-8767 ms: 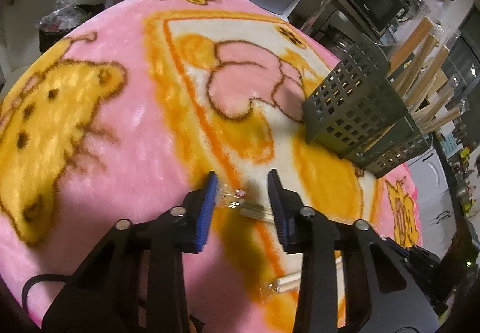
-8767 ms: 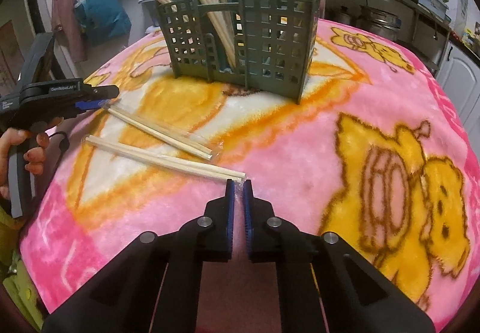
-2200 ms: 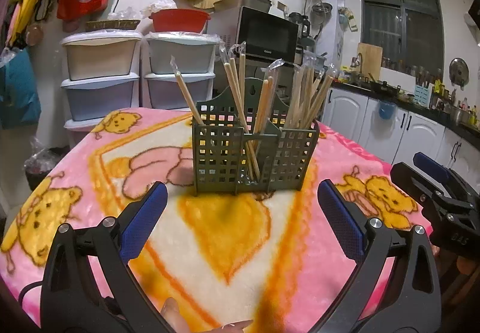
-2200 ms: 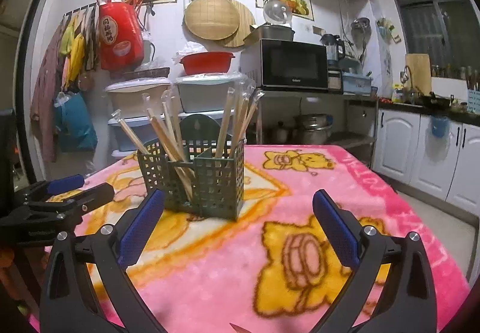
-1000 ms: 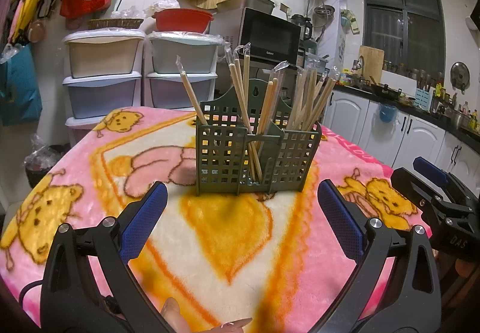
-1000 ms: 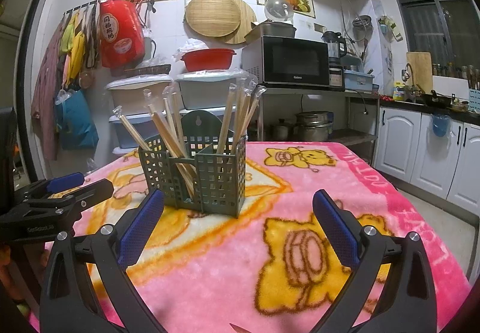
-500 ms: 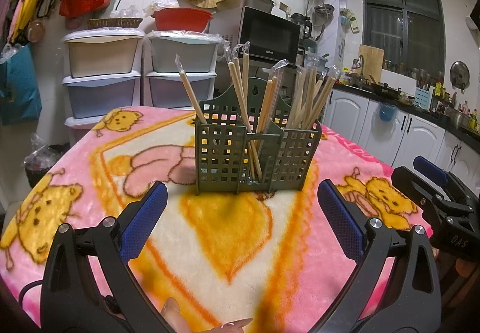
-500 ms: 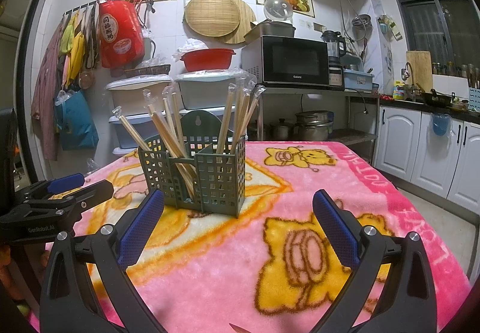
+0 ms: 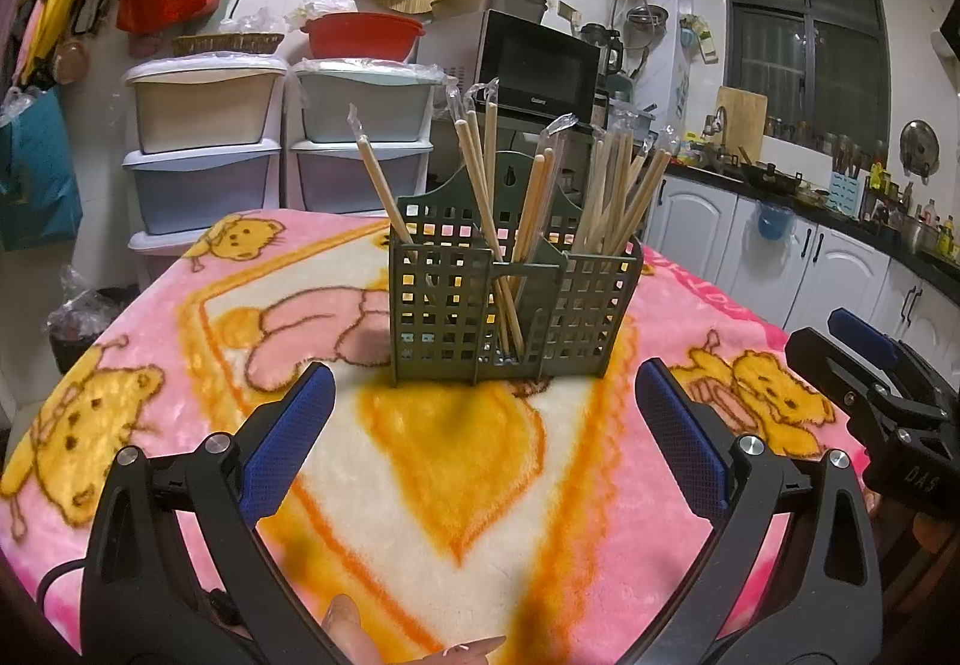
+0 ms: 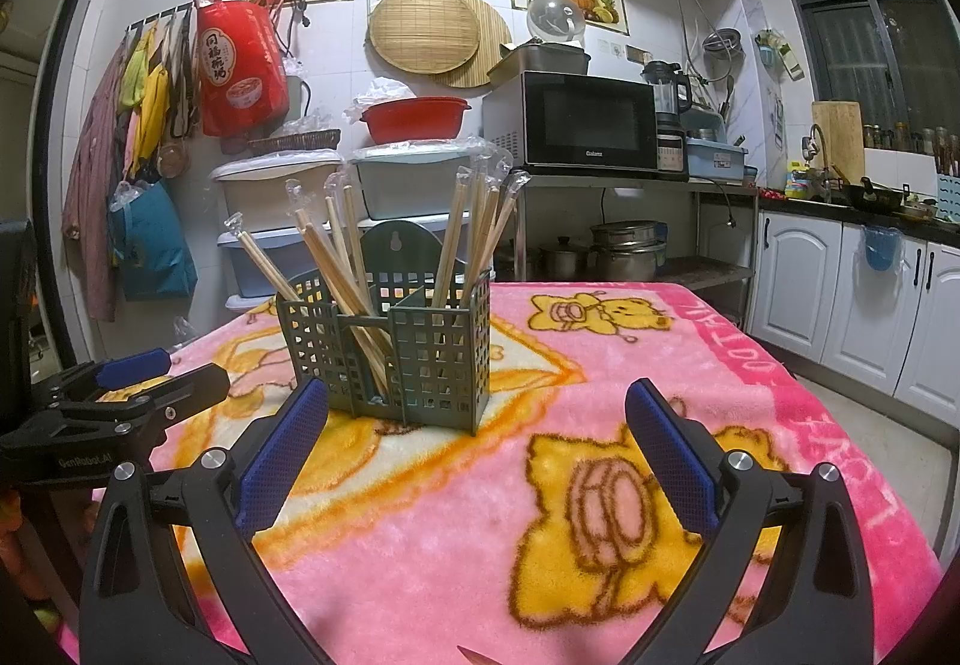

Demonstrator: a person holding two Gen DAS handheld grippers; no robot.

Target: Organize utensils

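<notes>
Black hand-held gripper [image 9: 483,440] w/ blue ribbed pads [image 9: 288,443], silver screws.

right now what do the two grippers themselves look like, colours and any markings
Both are black plastic frames with silver screws at the joints. The left gripper and right gripper each carry two fingers faced with blue textured pads. Seen from the side, the left one reads "GenRobot.AI" in white, and the right one shows embossed "DAS". A black cable trails off the left gripper.
</notes>
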